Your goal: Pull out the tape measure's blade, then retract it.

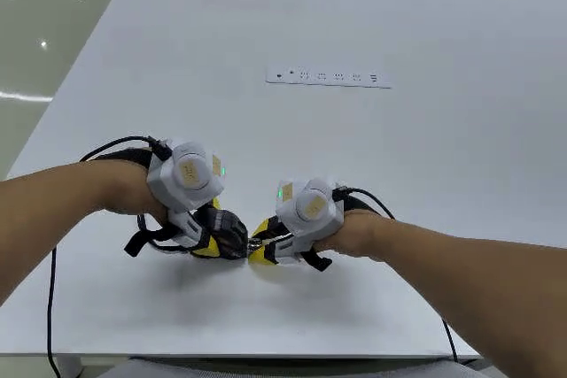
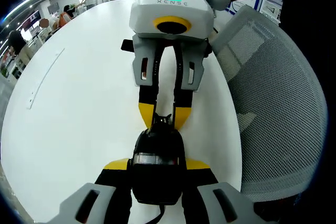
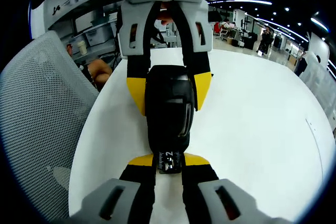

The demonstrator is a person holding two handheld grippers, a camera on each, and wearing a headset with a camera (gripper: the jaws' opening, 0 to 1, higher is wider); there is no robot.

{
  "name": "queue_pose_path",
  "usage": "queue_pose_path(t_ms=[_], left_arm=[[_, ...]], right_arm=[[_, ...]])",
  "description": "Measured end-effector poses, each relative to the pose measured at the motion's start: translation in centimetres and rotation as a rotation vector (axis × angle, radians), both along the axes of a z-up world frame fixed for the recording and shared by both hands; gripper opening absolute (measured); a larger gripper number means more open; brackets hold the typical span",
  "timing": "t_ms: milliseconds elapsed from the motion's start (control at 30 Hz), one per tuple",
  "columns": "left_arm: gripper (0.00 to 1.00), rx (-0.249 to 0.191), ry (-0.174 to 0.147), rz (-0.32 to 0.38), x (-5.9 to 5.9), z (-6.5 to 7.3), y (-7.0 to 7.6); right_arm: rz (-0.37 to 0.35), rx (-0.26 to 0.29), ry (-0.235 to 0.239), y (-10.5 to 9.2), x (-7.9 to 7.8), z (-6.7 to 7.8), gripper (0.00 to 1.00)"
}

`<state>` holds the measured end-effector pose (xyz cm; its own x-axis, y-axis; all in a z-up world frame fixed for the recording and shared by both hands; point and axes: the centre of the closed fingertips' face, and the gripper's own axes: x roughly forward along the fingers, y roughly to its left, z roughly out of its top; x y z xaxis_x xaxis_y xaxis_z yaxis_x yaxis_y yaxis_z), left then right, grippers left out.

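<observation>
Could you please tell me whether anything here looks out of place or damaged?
Nothing stands out. The left hand-held gripper clamps the tape measure, the right hand-held gripper pinches its blade tip, and the power strip lies flat on the white table.

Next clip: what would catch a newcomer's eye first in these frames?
First, the two grippers meeting tip to tip near the front edge of the white table. The left gripper is clamped on a black tape measure, while the right gripper pinches its blade tip, with hardly any blade drawn out. Farther back on the table lies a white power strip.
</observation>
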<state>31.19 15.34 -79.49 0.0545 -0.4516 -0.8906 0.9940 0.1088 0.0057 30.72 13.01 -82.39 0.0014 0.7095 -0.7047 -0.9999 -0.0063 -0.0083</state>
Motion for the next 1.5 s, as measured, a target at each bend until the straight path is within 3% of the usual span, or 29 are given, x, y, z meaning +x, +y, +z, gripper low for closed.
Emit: queue_pose_path(t_ms=[233,467,533,1500], left_arm=[[0.33,-0.007,-0.005,0.007,0.1,0.0,0.1],[0.33,-0.006,-0.006,0.012,0.1,-0.1,0.1],[0.33,-0.006,-0.006,0.009,0.1,-0.1,0.1],[0.33,-0.004,-0.005,0.027,0.2,-0.1,0.0]], right_arm=[[-0.030,-0.003,0.037,-0.3,0.1,0.0,0.13],[-0.039,-0.012,0.039,-0.7,0.3,-0.1,0.13],[-0.044,-0.005,0.065,-1.0,0.3,-0.1,0.13],[-0.051,-0.047,0.052,-3.5,0.6,0.2,0.13]])
